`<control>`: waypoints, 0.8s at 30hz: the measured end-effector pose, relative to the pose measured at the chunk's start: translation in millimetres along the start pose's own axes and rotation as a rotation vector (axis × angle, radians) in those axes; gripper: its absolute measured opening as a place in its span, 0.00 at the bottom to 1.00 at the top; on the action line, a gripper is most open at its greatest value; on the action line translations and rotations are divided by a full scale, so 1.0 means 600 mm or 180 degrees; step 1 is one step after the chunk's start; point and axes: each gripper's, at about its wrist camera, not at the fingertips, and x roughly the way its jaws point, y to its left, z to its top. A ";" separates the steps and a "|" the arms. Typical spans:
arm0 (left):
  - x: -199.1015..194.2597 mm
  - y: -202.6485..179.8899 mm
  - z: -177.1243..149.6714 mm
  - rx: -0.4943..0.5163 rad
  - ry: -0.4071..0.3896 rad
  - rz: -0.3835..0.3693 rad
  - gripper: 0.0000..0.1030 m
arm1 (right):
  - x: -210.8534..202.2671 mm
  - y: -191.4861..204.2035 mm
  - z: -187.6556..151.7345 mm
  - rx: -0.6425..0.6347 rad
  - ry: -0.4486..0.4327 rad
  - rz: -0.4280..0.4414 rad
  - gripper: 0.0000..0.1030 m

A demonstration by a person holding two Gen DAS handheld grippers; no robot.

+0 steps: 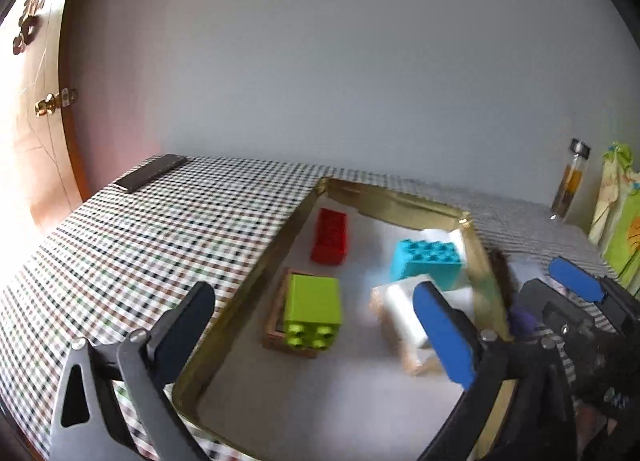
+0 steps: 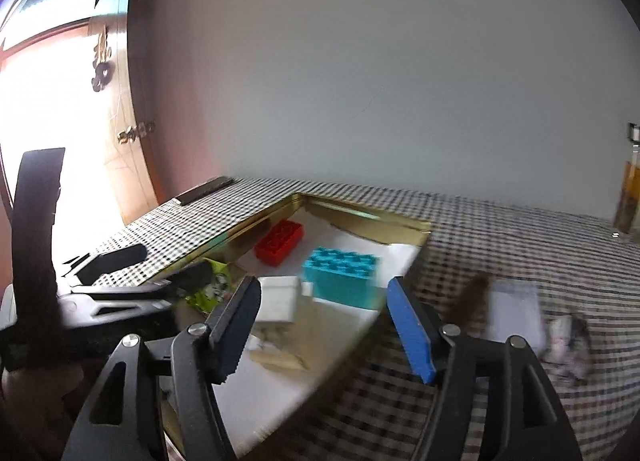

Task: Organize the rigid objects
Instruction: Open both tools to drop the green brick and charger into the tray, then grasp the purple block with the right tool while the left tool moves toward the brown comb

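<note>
A gold tray (image 1: 256, 273) with a white liner lies on the checked cloth. It holds a red brick (image 1: 330, 237), a teal brick (image 1: 428, 265), a lime green brick (image 1: 314, 311) on a small wooden frame, and a white block (image 1: 404, 313) on a wooden piece. My left gripper (image 1: 318, 307) is open wide over the tray's near part; the green brick shows between its fingers, untouched. My right gripper (image 2: 322, 301) is open above the tray's right rim (image 2: 404, 269) with nothing gripped. The teal brick (image 2: 344, 277) and white block (image 2: 278, 299) lie beyond it.
A dark flat bar (image 1: 150, 173) lies at the table's far left corner, by a wooden door (image 1: 40, 141). A bottle of amber liquid (image 1: 570, 185) and a green bag (image 1: 620, 221) stand at the far right. A paper sheet (image 2: 516, 309) and a crumpled scrap (image 2: 568, 345) lie right of the tray.
</note>
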 end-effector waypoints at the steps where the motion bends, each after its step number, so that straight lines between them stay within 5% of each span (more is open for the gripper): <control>1: -0.004 -0.009 -0.002 0.0018 -0.0002 -0.0039 0.98 | -0.006 -0.012 -0.001 0.0014 0.0000 -0.0057 0.70; 11: -0.013 -0.088 -0.020 0.0112 0.0059 -0.0323 0.99 | 0.004 -0.135 -0.030 0.0180 0.0491 -0.0456 0.71; 22: -0.005 -0.102 -0.018 0.0114 0.0121 -0.0348 0.99 | 0.082 -0.120 -0.052 0.0041 0.1005 -0.0394 0.70; 24: -0.010 -0.106 -0.017 0.0127 0.0095 -0.0373 0.99 | 0.095 -0.126 -0.056 0.0106 0.1132 -0.0320 0.62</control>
